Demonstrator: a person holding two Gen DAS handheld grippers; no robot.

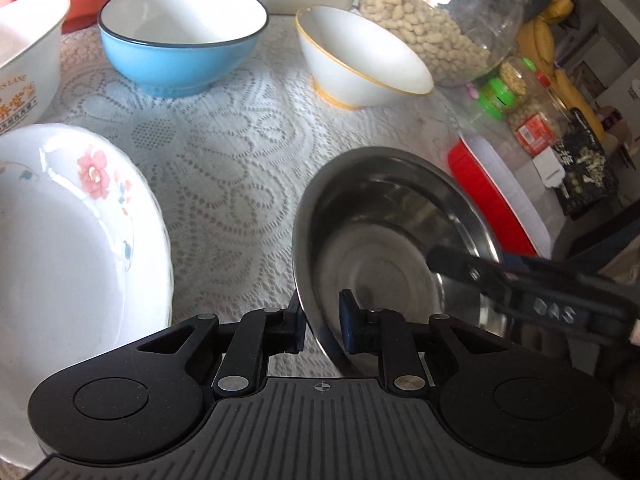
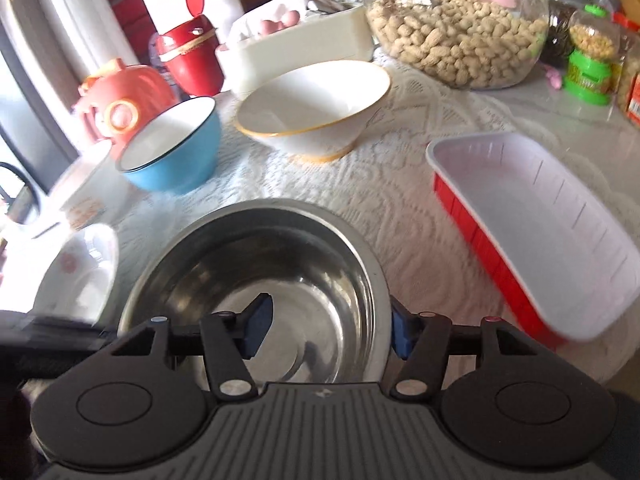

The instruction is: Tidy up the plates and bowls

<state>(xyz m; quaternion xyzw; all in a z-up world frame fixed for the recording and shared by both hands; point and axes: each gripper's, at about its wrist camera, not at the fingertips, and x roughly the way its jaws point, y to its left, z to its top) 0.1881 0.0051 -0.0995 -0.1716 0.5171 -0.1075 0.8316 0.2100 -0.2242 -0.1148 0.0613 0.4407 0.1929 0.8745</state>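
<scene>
Left wrist view shows the steel bowl (image 1: 384, 240) on the lace-covered worktop (image 1: 224, 168), its near rim clamped between the closed jaws of the left gripper (image 1: 323, 325). In the right wrist view the right gripper (image 2: 327, 330) straddles the bowl's other rim, one pad inside and one outside, not visibly pressing. A flowered plate (image 1: 72, 240) sits to the left; beyond are a blue bowl (image 1: 182, 36) and a yellow-rimmed bowl (image 1: 360, 60). A red tray (image 2: 536, 232) lies to the right.
</scene>
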